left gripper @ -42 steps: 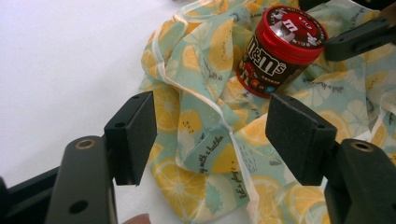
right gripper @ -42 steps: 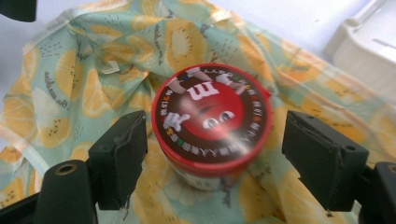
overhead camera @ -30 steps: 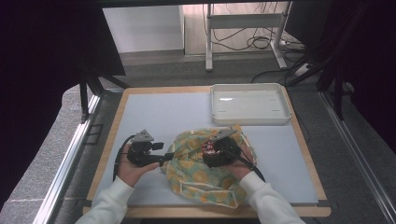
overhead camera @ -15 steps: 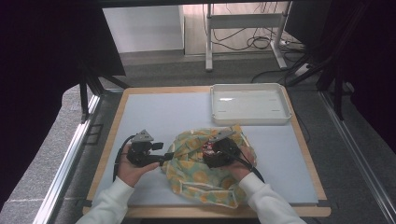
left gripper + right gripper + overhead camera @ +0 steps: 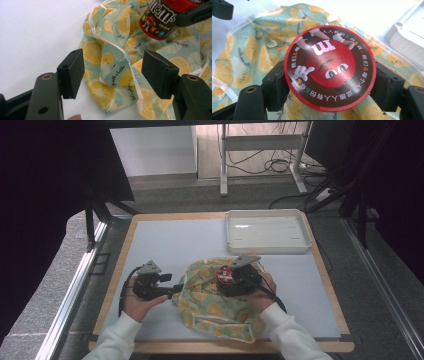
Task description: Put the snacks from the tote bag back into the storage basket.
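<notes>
Soft lemon-print cloth bag (image 5: 215, 300) is spread near the worktop's front edge. A rigid, smooth candy tub (image 5: 330, 67) is pinched by the right claw (image 5: 235, 281) above it; the left claw (image 5: 115, 72) is spread around a limp rim fold, judged the best hold.

white tray (image 5: 266, 231) far right, table (image 5: 170, 245) bare left

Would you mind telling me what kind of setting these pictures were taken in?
Probably a lab data-collection station, not a home: a wood-edged table with a plain white mat, dark curtains around it, loose floor cables behind, and a person working with two handheld claws, left and right.
</notes>
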{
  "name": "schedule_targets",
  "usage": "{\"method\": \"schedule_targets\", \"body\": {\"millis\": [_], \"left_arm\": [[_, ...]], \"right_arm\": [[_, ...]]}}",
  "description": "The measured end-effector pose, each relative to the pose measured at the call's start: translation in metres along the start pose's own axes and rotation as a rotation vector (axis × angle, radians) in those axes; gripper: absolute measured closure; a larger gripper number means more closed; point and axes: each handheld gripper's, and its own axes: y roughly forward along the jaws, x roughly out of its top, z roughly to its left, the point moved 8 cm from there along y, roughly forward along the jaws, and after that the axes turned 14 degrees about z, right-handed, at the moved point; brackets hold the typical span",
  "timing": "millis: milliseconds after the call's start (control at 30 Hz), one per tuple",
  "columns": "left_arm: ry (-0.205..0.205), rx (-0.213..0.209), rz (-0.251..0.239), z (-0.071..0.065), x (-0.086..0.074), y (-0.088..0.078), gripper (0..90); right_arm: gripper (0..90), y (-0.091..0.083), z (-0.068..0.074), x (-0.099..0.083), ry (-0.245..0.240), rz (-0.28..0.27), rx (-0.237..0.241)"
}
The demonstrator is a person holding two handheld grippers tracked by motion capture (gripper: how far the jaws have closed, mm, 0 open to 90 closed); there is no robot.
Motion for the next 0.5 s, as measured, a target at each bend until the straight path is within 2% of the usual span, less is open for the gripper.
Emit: {"method": "schedule_targets", "body": {"millis": [333, 500], "left_arm": [[-0.004, -0.011, -0.009, -0.001, 0.001, 0.000, 34.9], [-0.008, -0.015, -0.014, 0.000, 0.002, 0.000, 34.9]], "right_arm": [[25.4, -0.023, -0.006, 0.006, -0.005, -0.061, 0.012], [25.4, -0.029, -0.008, 0.006, -0.001, -0.073, 0.017]]}}
